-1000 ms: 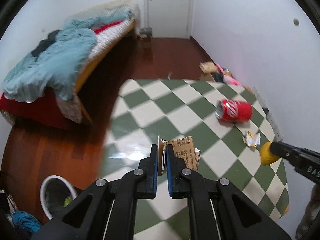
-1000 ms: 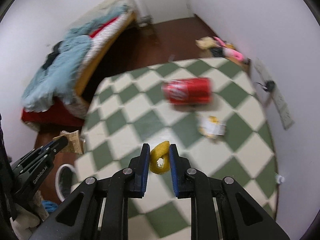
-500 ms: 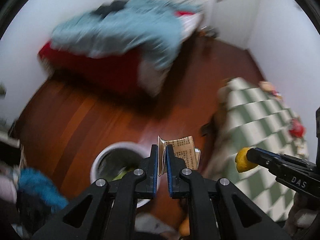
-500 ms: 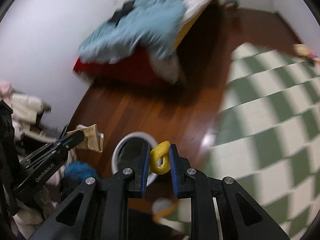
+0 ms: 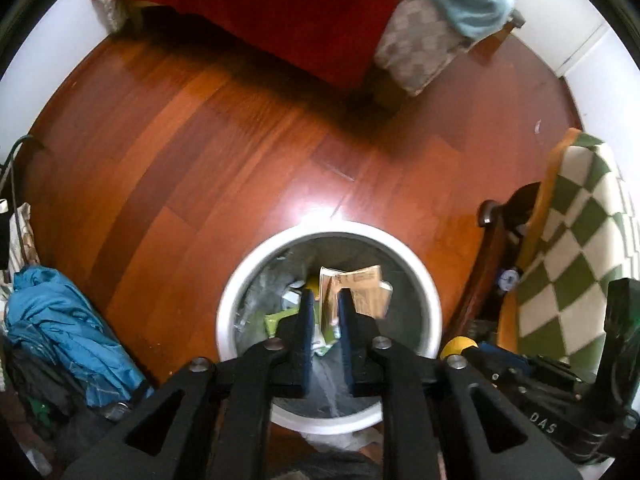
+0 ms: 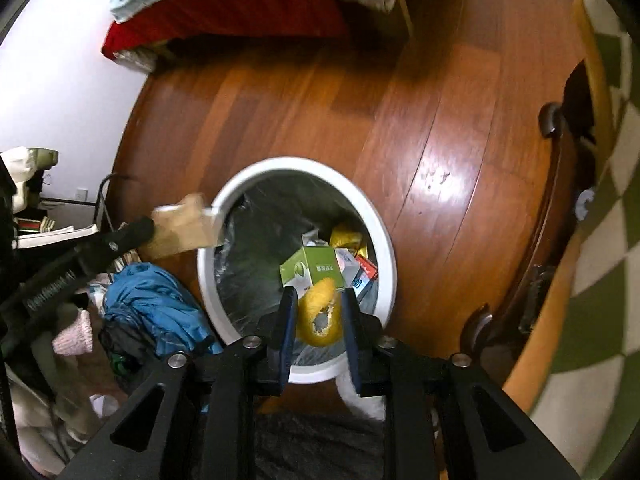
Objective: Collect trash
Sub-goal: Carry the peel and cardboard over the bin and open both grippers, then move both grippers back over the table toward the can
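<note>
Left fingers grasp a folded brown printed paper packet, right fingers a curled yellow peel, both above the round white-rimmed bin holding a green carton; lettering unreadable.

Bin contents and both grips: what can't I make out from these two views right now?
- Bin bottom: hidden in both views under the liner, the green box and other packets.
- Paper print: too blurred to read in either view.
- Peel: in the left view only a yellow edge shows, behind the right gripper.
- Left gripper: its grip point on the paper is smeared in the right view.
</note>
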Tool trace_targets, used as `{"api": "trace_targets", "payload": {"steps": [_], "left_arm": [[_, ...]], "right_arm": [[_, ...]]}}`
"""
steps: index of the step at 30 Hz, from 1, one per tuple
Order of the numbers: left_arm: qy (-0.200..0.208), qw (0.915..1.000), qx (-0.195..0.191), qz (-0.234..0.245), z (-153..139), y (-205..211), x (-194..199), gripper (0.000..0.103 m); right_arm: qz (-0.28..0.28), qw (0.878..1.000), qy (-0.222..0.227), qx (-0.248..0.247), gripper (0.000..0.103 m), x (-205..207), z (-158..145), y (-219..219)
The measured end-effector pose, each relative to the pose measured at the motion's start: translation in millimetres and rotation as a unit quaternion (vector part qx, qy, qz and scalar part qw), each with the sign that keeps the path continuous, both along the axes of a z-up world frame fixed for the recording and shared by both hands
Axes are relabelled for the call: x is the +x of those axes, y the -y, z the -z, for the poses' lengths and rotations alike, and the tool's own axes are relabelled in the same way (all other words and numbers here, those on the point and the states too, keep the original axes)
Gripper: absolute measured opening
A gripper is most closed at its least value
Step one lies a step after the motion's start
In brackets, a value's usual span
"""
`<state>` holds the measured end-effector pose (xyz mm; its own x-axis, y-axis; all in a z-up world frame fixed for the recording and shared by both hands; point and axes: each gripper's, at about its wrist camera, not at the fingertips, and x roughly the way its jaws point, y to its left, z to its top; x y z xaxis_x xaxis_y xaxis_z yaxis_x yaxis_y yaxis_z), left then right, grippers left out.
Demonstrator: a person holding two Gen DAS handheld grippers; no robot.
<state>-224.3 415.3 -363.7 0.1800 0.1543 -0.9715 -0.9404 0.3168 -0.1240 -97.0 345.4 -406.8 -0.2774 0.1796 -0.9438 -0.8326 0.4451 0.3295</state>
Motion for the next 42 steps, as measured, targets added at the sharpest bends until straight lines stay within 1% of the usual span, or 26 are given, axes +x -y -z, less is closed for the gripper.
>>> {"api": "trace_targets", "payload": {"steps": [1,2,3,5,6,8,10,11,14,17,24,31,34,37,42], "left_arm": [[-0.003,1.0,0.002,-0.005,2,-1,-3,0.051],[-0.004,0.9999,0.004,-0.009,1,-2,-8,0.067],[-0.005,0.9998,0.01,-0.015,2,-1,-11,0.086],[-0.017,0.9994,0.02,-0.023,1,5,-18,0.088],[-0.025,0.9991,0.022,-0.026,0,3,-19,0.088],[-0.04,0.9984,0.027,-0.031,1,7,-25,0.091],[-0.051,0.9974,0.036,-0.035,1,17,-28,0.092],[-0.054,0.9972,0.037,-0.035,2,18,-29,0.092],[-0.061,0.9967,0.034,-0.042,5,29,-33,0.092],[-0.066,0.9962,0.033,-0.046,5,42,-36,0.092],[-0.07,0.9956,0.04,-0.049,-5,63,-39,0.092],[-0.064,0.995,0.058,-0.049,-27,79,-47,0.092],[-0.056,0.9951,0.062,-0.052,-40,88,-50,0.092],[-0.057,0.9937,0.079,-0.056,-60,99,-53,0.092],[-0.046,0.9919,0.103,-0.058,-94,117,-54,0.092]], "right_arm": [[0.001,1.0,-0.002,-0.005,0.03,1,8,-3],[0.003,1.0,-0.006,-0.01,0.031,1,16,-5],[0.003,1.0,-0.006,-0.011,0.034,0,18,-5],[0.001,1.0,0.004,-0.014,0.062,3,24,-5],[-0.002,1.0,0.011,-0.014,0.067,3,23,-4],[-0.018,0.999,0.039,-0.018,0.087,0,18,-3],[-0.033,0.997,0.07,-0.024,0.096,-1,12,-2],[-0.041,0.995,0.092,-0.028,0.098,-2,8,-2],[-0.057,0.99,0.127,-0.034,0.099,-5,1,3],[-0.07,0.986,0.146,-0.035,0.099,-8,-7,10],[-0.086,0.983,0.158,-0.033,0.1,-21,-16,22],[-0.086,0.983,0.159,-0.018,0.1,-29,-33,32],[-0.086,0.984,0.156,-0.007,0.1,-31,-47,39],[-0.087,0.984,0.154,0.009,0.1,-33,-68,48],[-0.09,0.982,0.158,0.043,0.1,-35,-113,67]]}}
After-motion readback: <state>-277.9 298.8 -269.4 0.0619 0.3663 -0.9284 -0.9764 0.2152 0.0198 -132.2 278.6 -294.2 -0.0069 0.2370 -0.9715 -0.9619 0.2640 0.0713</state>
